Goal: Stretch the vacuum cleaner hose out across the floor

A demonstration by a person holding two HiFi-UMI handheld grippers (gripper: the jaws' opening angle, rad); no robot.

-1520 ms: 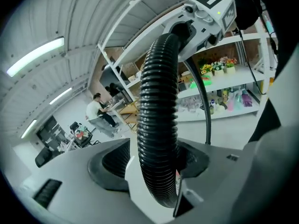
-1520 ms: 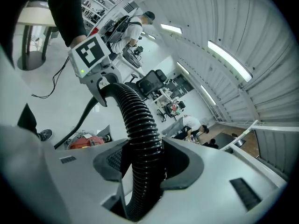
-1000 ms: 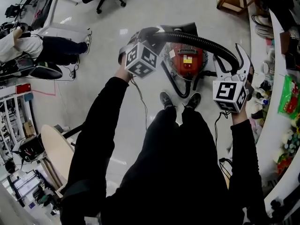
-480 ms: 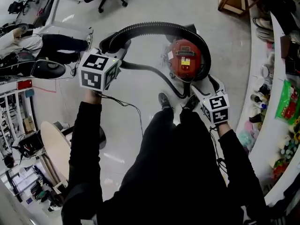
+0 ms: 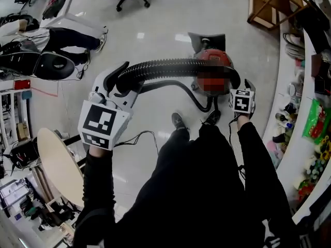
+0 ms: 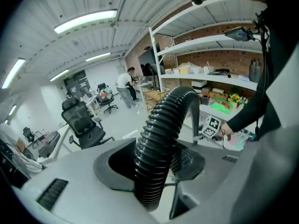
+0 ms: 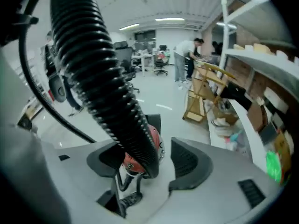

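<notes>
The hose (image 5: 170,68) hangs as an arch above the floor (image 5: 170,14), from the left tongs (image 6: 152,162) at left to the red cleaner (image 5: 209,56). The left tongs pinch it, though they have just been opening a little, so it may slip out. Only the right gripper view shows the right tongs (image 7: 152,162) spread, hose loose between
</notes>
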